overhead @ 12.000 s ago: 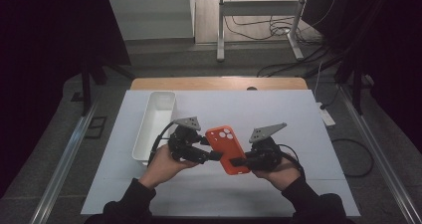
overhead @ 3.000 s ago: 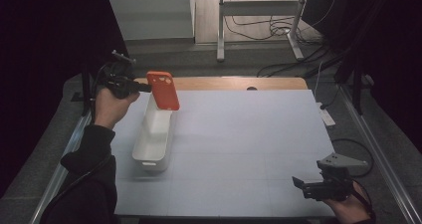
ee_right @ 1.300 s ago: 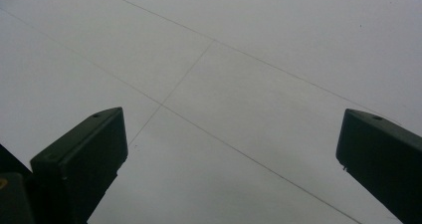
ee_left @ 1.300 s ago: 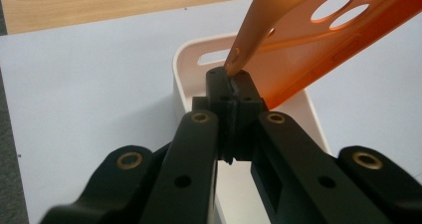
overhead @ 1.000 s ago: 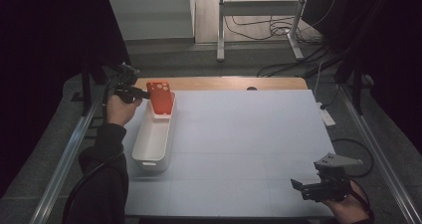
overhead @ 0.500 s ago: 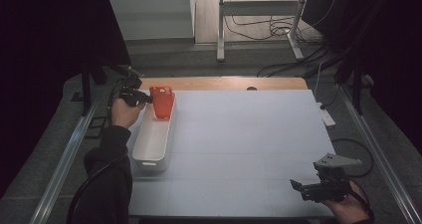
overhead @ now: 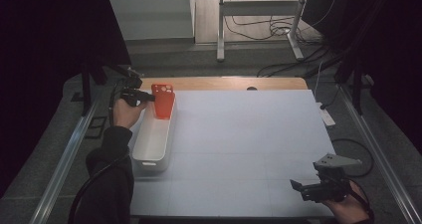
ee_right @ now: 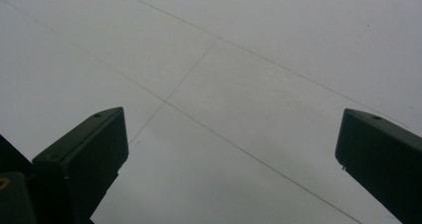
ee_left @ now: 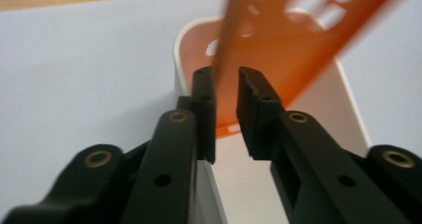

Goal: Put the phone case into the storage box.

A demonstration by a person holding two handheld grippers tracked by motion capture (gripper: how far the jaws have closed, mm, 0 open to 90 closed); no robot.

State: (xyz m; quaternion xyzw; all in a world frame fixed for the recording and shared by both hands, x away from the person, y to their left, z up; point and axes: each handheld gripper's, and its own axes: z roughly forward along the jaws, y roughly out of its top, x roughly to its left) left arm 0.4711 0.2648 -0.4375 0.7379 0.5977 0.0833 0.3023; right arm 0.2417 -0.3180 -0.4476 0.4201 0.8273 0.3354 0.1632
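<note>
A: Where is the orange phone case (overhead: 163, 100)?

B: It stands nearly upright in the far end of the white bin (overhead: 152, 143), its lower edge down inside the bin and its camera cut-outs at the top. In the left gripper view, the case (ee_left: 278, 50) rises between the two black fingers (ee_left: 205, 109) of the left gripper (ee_left: 226, 84) and leans off to the right beyond them.

A: Are those fingers gripping it?

B: They have just been opening. The gap is narrow, with the case's thin edge running through it; the left finger lies close against the case and the right finger stands a little clear, so the pads do not look pressed on it. In the high view the left gripper (overhead: 144, 96) sits just left of the case, at the bin's far left corner.

A: And the other hand?

B: The right gripper (overhead: 300, 189) is near the table's (overhead: 249, 134) front right corner, well apart from the bin. In the right gripper view its fingers (ee_right: 82, 157) are spread wide, with bare white table surface between them.
</note>
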